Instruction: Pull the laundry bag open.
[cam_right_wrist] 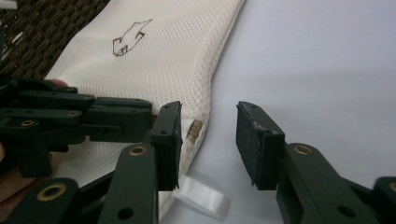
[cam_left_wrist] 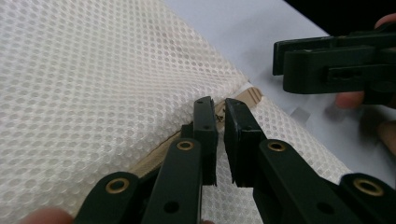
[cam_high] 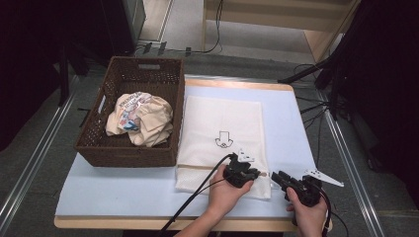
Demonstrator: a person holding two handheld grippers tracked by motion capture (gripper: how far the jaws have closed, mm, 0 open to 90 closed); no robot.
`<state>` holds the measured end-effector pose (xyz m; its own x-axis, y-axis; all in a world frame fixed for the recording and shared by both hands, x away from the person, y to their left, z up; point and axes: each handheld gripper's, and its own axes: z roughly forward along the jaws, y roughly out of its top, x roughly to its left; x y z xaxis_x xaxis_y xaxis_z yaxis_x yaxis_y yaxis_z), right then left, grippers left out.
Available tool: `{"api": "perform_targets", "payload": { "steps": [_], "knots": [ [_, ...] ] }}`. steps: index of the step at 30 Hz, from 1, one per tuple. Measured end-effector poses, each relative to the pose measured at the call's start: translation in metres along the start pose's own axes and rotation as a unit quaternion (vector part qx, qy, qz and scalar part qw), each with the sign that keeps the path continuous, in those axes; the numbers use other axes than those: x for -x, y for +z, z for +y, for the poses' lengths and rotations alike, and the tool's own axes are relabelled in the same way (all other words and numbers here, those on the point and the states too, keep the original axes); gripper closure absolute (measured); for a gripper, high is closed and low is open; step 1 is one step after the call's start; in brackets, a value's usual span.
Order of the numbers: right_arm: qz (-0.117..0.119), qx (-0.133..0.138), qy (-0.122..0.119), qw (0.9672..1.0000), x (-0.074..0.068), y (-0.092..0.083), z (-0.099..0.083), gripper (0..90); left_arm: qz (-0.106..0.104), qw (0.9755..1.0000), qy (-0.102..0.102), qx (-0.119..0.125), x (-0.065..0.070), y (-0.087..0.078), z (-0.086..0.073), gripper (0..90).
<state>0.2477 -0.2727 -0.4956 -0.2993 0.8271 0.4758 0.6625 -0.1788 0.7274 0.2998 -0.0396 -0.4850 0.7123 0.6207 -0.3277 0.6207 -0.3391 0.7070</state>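
A white mesh laundry bag (cam_high: 222, 118) lies flat on the pale blue table (cam_high: 123, 190), with a small black drawing (cam_high: 223, 140) on it. Its tan zipper (cam_left_wrist: 152, 156) runs across the near end. My left gripper (cam_high: 256, 174) sits on that zipper line near the bag's right corner. In the left gripper view its jaws (cam_left_wrist: 220, 109) are almost together with the tan zipper piece pinched between the tips. My right gripper (cam_high: 274, 177) is just right of it. Its jaws (cam_right_wrist: 208, 126) stand apart around the bag's corner (cam_right_wrist: 196, 129), one pad against the mesh edge, the other off it.
A brown wicker basket (cam_high: 128, 150) stands at the table's left, holding a bundle of cream clothes (cam_high: 141, 118). A white tab (cam_right_wrist: 203, 198) pokes out under the bag's corner. Cables and dark stands (cam_high: 326, 79) line the floor to the right and behind.
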Motion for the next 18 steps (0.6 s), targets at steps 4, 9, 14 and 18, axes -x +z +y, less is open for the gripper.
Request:
{"api": "perform_targets", "payload": {
  "steps": [4,9,14,18],
  "knots": [
    [-0.007,-0.006,0.004,1.0,0.001,0.01,0.008,64.5,-0.008,1.0,0.004,-0.004,0.0,0.002,0.0,81.9],
    [-0.015,-0.014,0.023,0.9995,0.001,0.019,0.012,65.2,-0.014,0.9999,0.002,-0.006,-0.001,0.001,0.0,81.7],
    [0.004,-0.021,0.05,0.9985,0.002,0.028,0.014,62.9,-0.04,0.9991,0.01,0.001,-0.001,-0.001,-0.002,77.7],
    [0.025,-0.028,0.061,0.9974,-0.002,0.034,0.014,63.3,-0.039,0.999,0.022,0.003,0.002,-0.001,-0.002,75.5]
  ]
}}
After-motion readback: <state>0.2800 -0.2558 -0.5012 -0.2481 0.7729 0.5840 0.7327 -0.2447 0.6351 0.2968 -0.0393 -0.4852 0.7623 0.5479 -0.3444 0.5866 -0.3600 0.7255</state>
